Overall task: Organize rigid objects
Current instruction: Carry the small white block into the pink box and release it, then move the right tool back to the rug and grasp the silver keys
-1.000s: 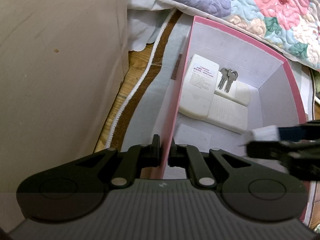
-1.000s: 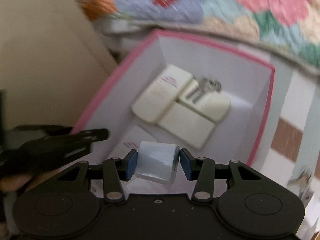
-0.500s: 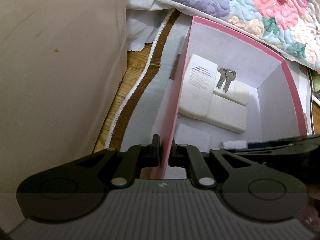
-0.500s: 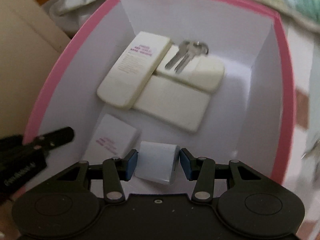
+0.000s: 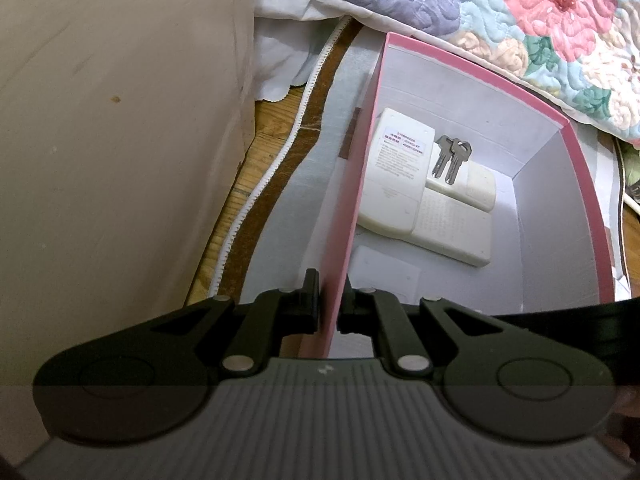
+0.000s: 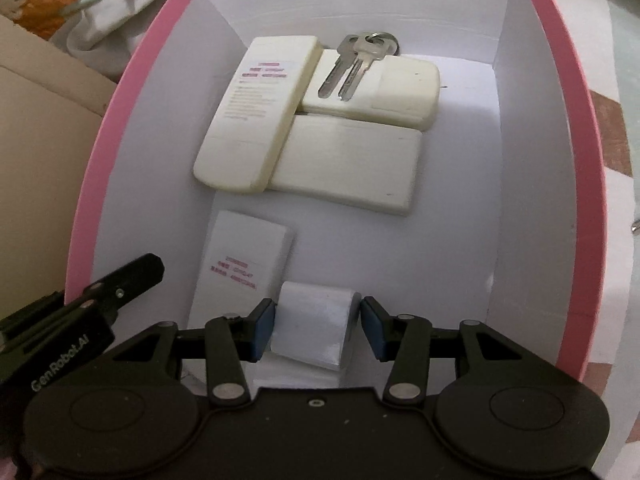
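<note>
Pink box (image 6: 568,128), white inside, fills both wrist views. Left gripper (image 5: 328,304) is clenched on the box's near side wall, one finger outside, one inside; the wall edge runs up between them. In the right view that gripper shows only as a black arm at lower left (image 6: 120,284), fingertips cut off by the box rim.

Right gripper (image 6: 318,330) is down inside the box with a small white block (image 6: 312,328) between its blue pads (image 6: 264,332). Jaws are opening: a gap shows beside the right-side pad; the left-side pad is just at the block's edge, contact hard to call. Block looks to sit on the box floor, its lower end hidden behind the gripper body.

Just beyond it on the floor lies a flat white card-like piece with pink print (image 6: 244,264), text too small to read. Farther in, three cream rectangular blocks lie packed together: labelled one (image 6: 256,108) on the left, a long plain one (image 6: 348,168) and a shorter one (image 6: 404,92) behind it. Two keys on a ring (image 6: 356,64) rest on the shorter block, ring partly hidden behind it.

Left view: the right gripper is only a dark band at the right edge (image 5: 568,316). Floral quilt (image 5: 520,12) lies past the box, beige surface (image 5: 112,120) fills the left; what it is I cannot tell.
</note>
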The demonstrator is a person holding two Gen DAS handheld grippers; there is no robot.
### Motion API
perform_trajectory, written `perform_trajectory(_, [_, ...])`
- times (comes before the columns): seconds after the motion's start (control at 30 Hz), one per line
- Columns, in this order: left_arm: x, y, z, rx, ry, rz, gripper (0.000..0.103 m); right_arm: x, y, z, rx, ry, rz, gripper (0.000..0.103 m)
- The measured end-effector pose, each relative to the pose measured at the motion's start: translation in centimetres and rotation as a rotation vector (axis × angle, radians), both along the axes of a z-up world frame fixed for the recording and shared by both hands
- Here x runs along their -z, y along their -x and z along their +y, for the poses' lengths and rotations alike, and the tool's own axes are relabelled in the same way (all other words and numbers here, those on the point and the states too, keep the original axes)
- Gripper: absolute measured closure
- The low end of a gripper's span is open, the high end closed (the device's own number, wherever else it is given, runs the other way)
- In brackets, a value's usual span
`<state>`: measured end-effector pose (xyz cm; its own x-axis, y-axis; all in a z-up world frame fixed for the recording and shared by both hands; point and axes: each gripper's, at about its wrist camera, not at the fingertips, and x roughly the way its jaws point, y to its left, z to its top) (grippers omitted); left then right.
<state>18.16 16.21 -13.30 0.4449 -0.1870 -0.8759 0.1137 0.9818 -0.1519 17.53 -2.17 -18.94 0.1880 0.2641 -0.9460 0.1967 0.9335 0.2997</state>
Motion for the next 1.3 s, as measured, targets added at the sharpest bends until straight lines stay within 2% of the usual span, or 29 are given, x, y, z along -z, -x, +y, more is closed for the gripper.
perform_trajectory(0.1, [0.0,0.0,0.0,0.000,0.002,0.001,0.095,-1.3,0.3,-0.5,-0.019,-0.035,-0.028,0.046])
perform_trajectory(0.2, [0.0,0.0,0.1,0.000,0.002,0.000,0.096,-4.3,1.4,-1.4,-0.066,-0.058,-0.117,0.045])
perform_trajectory(0.33, [-0.1,0.0,0.3,-0.001,0.002,-0.006,0.096,-8.3,3.1,-5.3,-0.022,-0.160,-0.195,0.045])
perform_trajectory(0.4, [-0.1,0.0,0.2,0.005,-0.008,-0.008,0.096,-9.9,3.8,-7.1,-0.021,-0.123,-0.228,0.045])
perform_trajectory(0.47, [-0.1,0.0,0.1,0.006,-0.019,-0.007,0.097,-10.5,4.2,-9.0,-0.042,0.000,-0.223,0.045])
perform_trajectory(0.53, [-0.1,0.0,0.0,0.006,-0.024,-0.008,0.097,-10.1,4.8,-11.6,-0.005,0.111,-0.217,0.045])
perform_trajectory(0.57, [-0.2,0.1,0.0,0.004,-0.023,-0.008,0.097,-9.7,5.1,-13.4,0.032,0.122,-0.207,0.045])
perform_trajectory(0.67, [-0.2,0.0,0.0,0.004,-0.026,-0.007,0.097,-8.0,5.9,-17.9,0.134,0.084,-0.206,0.045])
perform_trajectory(0.77, [-0.2,0.0,-0.1,0.007,-0.033,-0.007,0.097,-5.9,6.8,-20.4,0.156,0.113,-0.242,0.045])
perform_trajectory(0.83, [-0.1,-0.1,-0.2,0.005,-0.036,-0.006,0.097,-5.2,7.5,-21.7,0.171,0.089,-0.261,0.045])
perform_trajectory(0.93, [-0.1,-0.1,-0.2,0.004,-0.037,-0.005,0.097,-4.6,7.9,-22.7,0.176,0.030,-0.285,0.045])
perform_trajectory(1.03, [-0.1,-0.1,-0.2,0.004,-0.038,-0.007,0.097,-3.8,6.9,-23.0,0.161,0.032,-0.287,0.048])
perform_trajectory(1.17, [0.0,0.1,-0.5,0.010,-0.055,-0.020,0.097,-2.1,5.0,-23.4,0.133,0.104,-0.254,0.049])
perform_trajectory(1.2, [0.0,0.1,-0.5,0.010,-0.057,-0.021,0.097,-1.5,4.5,-23.5,0.124,0.125,-0.237,0.052])
perform_trajectory(1.3, [0.1,0.0,-0.4,0.006,-0.053,-0.016,0.097,0.0,3.1,-23.3,0.118,0.195,-0.193,0.048])
